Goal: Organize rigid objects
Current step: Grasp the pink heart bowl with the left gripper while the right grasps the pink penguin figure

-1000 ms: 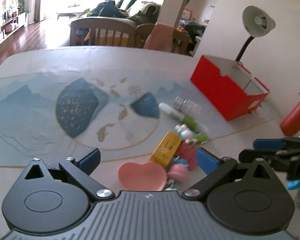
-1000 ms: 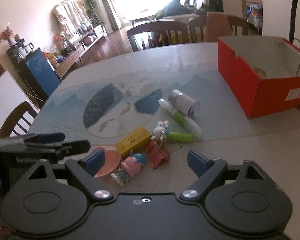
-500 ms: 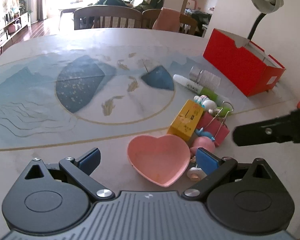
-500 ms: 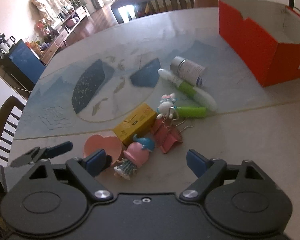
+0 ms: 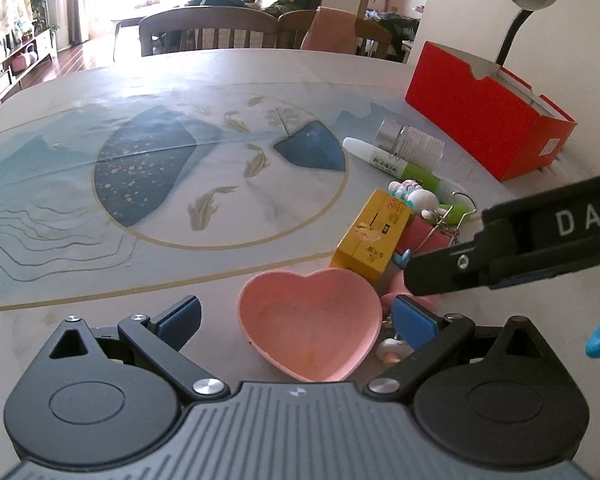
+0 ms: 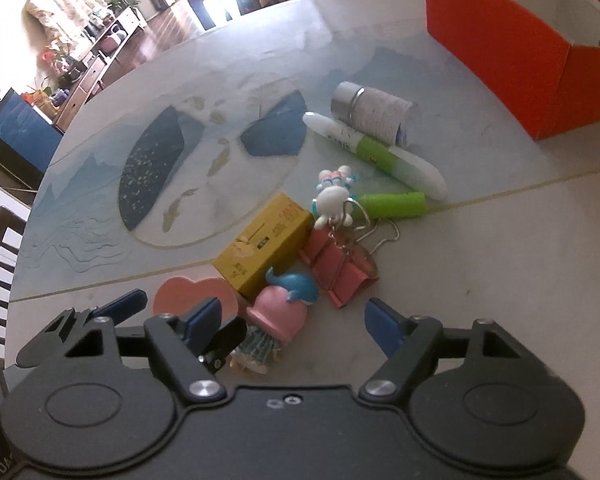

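Early going: nothing looks sorted yet. The clutter sits heaped on the desk [image 5: 100, 80], with the red box [image 6: 500, 48] away at two o'clock. The left gripper [image 5: 296, 320] has jaws spread around the pink heart dish [image 5: 312, 328], not pressing. The right gripper [image 6: 292, 320] has been narrowing around the pink doll [image 6: 278, 316], gripping nothing yet.

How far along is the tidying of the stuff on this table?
Nothing looks done yet: what shows of the red box interior is bare. In hand: the left tool is open around the pink heart dish, and the right tool, its jaws just narrowing, brackets the pink-hatted figurine without gripping it. Left to sort: yellow box, pink binder clips, bunny keychain, glue pen and bottle.
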Demonstrator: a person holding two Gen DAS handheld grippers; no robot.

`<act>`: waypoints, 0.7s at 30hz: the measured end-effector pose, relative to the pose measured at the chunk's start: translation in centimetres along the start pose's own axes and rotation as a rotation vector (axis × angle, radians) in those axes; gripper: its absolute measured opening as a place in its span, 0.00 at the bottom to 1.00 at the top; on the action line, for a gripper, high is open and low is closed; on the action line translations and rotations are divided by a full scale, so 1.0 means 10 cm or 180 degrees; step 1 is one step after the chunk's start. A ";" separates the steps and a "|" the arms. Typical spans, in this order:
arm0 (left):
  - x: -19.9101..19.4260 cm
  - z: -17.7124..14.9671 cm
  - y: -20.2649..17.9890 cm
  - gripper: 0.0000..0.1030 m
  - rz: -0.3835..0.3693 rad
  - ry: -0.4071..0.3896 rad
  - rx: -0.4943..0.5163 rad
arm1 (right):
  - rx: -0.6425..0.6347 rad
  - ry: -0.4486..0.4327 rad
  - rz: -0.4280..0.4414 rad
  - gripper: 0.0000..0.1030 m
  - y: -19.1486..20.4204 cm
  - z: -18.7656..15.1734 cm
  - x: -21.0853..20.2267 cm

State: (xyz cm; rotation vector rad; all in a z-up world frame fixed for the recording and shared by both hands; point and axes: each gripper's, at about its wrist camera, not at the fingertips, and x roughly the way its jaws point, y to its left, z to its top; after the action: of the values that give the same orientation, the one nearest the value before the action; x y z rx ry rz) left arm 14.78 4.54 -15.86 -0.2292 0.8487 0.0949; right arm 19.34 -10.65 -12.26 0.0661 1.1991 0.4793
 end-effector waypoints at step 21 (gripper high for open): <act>0.01 -0.07 0.04 0.75 0.0190 -0.0063 0.0007 | 0.0076 0.0045 0.0094 0.50 -0.03 -0.05 0.17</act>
State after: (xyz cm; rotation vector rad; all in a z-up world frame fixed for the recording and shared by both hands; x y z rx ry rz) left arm 14.27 4.76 -16.41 -0.2007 0.8362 0.1519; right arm 19.46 -10.36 -14.02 0.1011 1.2192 0.4920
